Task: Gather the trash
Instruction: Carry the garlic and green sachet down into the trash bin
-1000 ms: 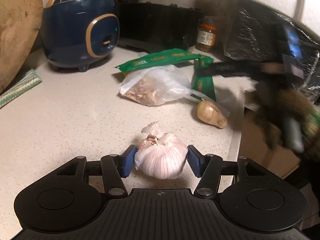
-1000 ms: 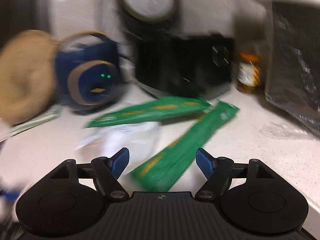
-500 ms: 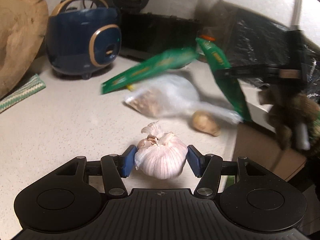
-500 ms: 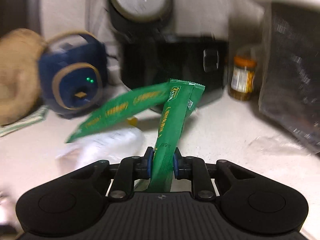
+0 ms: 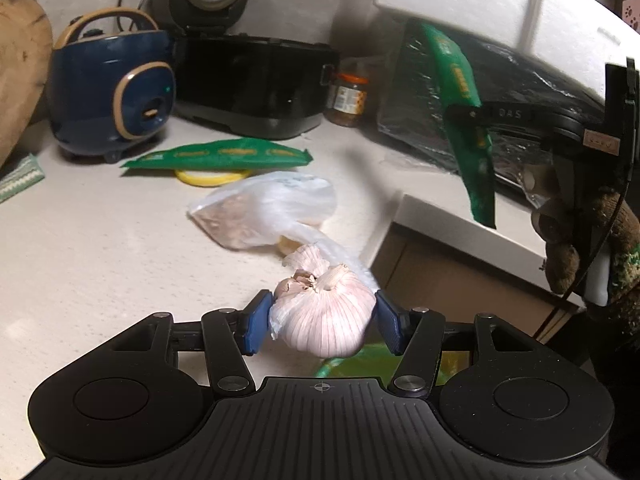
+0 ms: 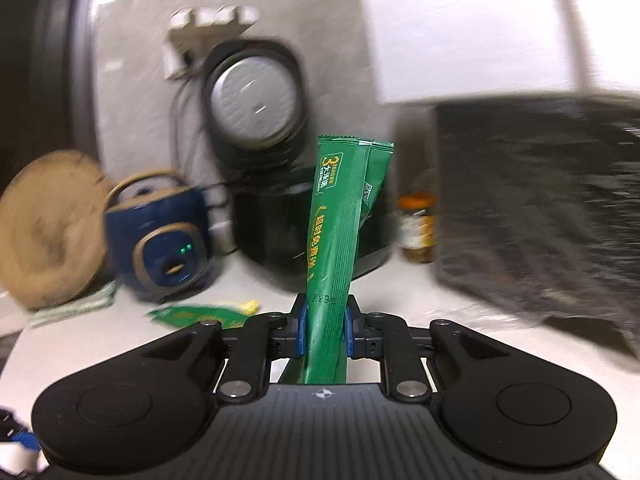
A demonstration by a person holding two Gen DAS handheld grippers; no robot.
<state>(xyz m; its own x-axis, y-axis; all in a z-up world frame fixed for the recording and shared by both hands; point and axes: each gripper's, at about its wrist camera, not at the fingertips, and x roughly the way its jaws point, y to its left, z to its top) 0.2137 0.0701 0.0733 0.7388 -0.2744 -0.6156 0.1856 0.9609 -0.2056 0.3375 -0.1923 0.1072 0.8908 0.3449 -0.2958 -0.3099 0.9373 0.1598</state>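
My left gripper (image 5: 322,326) is shut on a white garlic bulb (image 5: 324,320), held just above the counter near its front edge. My right gripper (image 6: 325,326) is shut on a long green wrapper (image 6: 340,240) that stands upright between its blue pads. In the left wrist view the same wrapper (image 5: 466,120) hangs in the air at the right, clamped by the right gripper, with a gloved hand (image 5: 576,248) behind it. A second green wrapper (image 5: 218,158) lies on the counter over a yellow scrap (image 5: 208,178). A clear plastic bag (image 5: 268,212) with brownish bits lies in front of it.
A navy rice cooker (image 5: 112,88), a black open-lidded cooker (image 5: 256,80) and a jar (image 5: 348,98) line the back wall. A wooden board (image 5: 20,80) leans at the left. A black-wrapped appliance (image 5: 512,112) fills the right. The counter edge drops off beside a cardboard box (image 5: 440,280).
The right gripper closed on one green wrapper and lifted it up and to the right off the counter. The left gripper, still holding the garlic, shifted toward the counter's edge.
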